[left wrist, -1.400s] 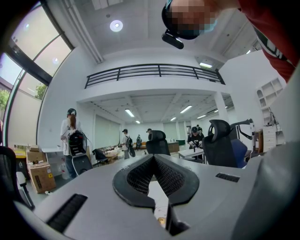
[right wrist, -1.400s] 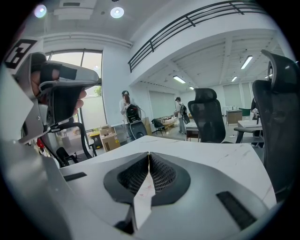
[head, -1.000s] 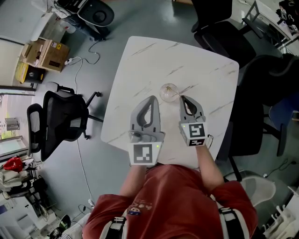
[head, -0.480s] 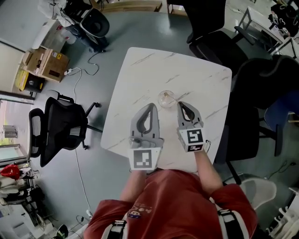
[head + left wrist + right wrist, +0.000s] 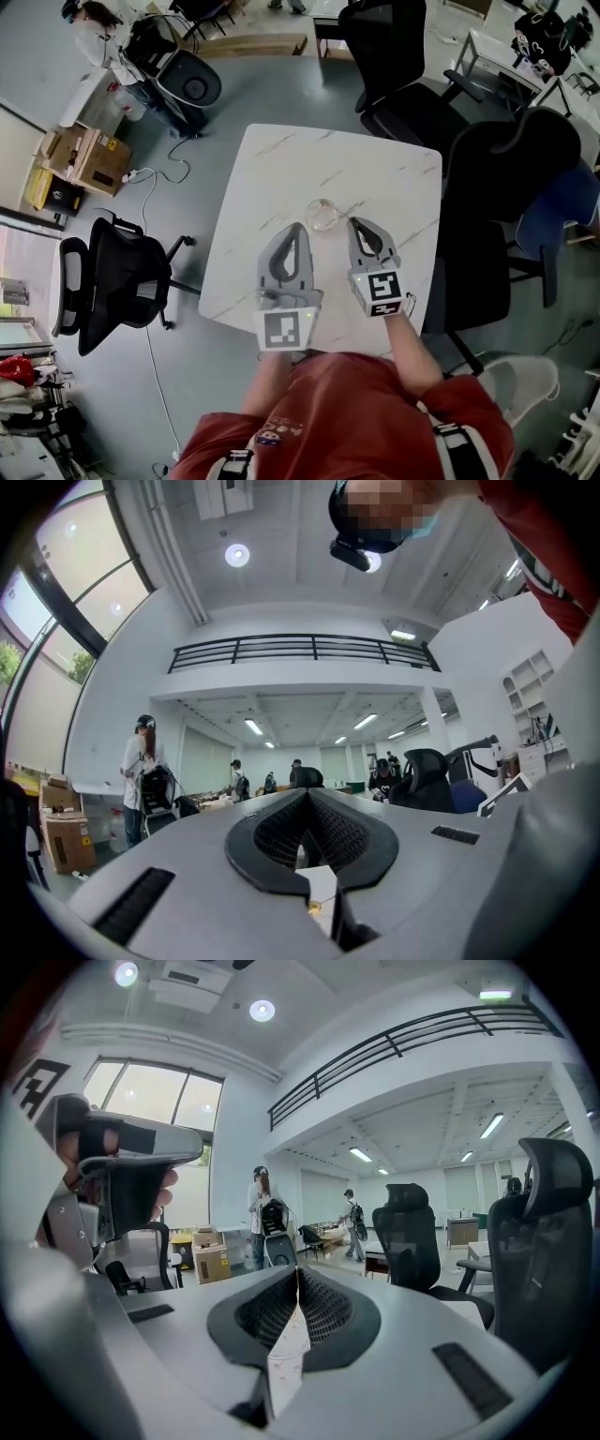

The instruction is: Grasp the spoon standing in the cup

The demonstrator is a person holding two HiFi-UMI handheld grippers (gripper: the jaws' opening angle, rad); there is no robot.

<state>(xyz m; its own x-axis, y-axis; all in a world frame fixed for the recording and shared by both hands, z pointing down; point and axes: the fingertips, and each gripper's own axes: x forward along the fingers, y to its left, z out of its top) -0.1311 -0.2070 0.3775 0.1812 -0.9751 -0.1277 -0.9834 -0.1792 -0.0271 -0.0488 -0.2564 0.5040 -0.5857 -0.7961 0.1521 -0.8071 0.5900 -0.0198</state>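
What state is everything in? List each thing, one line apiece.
cup: upright on the table, not grasped.
spoon: too small to make out.
left gripper: jaws shut, empty.
right gripper: jaws shut, empty, tip near the cup.

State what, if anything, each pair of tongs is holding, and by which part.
Nothing is held. The left tongs and the right tongs are both shut with nothing between them; the glass cup stands on the table beyond their tips.
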